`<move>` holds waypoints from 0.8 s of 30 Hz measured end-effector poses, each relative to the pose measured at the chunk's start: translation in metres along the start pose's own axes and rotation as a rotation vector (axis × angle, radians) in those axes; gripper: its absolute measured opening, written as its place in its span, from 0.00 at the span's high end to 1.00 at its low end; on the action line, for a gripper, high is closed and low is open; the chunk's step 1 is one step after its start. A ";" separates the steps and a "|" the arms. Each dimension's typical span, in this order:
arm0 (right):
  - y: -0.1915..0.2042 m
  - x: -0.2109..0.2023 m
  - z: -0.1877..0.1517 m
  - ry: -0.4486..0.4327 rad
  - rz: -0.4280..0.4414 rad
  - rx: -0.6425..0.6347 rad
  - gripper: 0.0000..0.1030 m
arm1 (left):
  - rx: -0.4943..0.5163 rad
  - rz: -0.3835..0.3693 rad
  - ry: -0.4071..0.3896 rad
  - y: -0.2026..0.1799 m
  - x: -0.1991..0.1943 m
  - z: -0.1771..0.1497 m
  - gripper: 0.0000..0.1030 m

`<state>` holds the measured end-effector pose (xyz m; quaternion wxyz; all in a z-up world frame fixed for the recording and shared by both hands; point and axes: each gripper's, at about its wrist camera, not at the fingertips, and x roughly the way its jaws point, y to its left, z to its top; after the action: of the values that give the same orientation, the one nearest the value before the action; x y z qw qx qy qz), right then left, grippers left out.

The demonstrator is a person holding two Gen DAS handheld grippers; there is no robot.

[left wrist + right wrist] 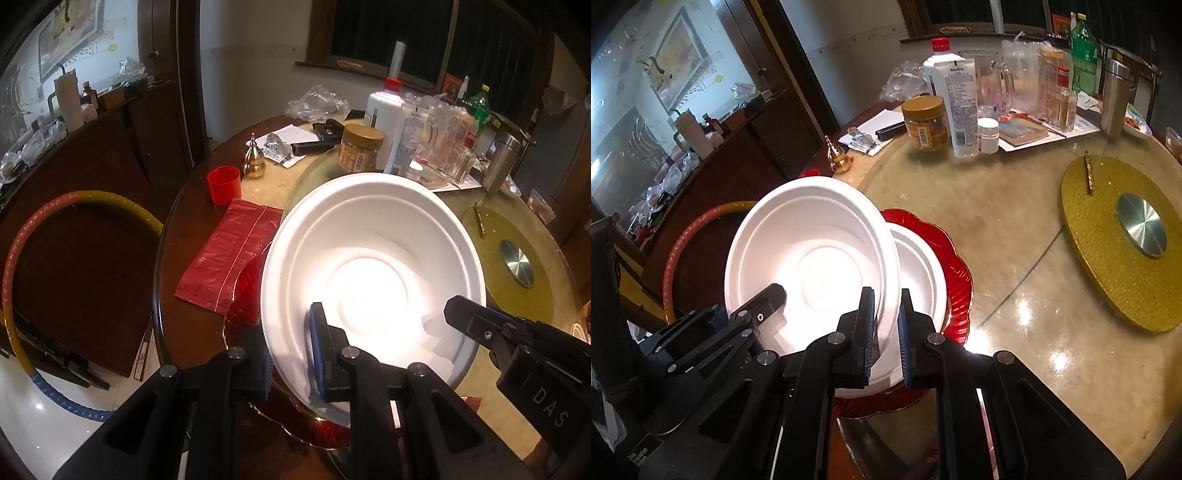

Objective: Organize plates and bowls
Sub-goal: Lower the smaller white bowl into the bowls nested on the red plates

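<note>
White foam bowl, plain with stepped walls, is tilted above a second bowl on a red scalloped plate near the worktop edge. Left tool and right tool each pinch its rim, jaws nearly closed.

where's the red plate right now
The red plate lies at the table's near edge, under a white bowl; a second, tilted white bowl is pinched by both grippers above it, and the red bag lies beside it.

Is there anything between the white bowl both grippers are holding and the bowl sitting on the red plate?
Nothing visible. The tilted white bowl is clamped at its rim by the left gripper and the right gripper. It hangs directly over the second white bowl on the red plate, with no object between them.
</note>
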<state>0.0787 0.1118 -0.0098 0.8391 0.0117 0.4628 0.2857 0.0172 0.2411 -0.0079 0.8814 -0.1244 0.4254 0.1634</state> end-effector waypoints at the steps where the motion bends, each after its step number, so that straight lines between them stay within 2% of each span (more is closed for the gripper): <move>1: -0.002 0.002 0.000 0.003 -0.001 0.003 0.89 | 0.004 0.001 0.004 -0.001 0.002 0.000 0.84; 24: -0.006 0.018 0.001 0.029 -0.037 0.020 0.88 | 0.035 0.022 0.013 -0.005 0.018 -0.003 0.81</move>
<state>0.0896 0.1160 -0.0248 0.8373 0.0071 0.4779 0.2656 0.0276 0.2383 -0.0230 0.8788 -0.1053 0.4354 0.1646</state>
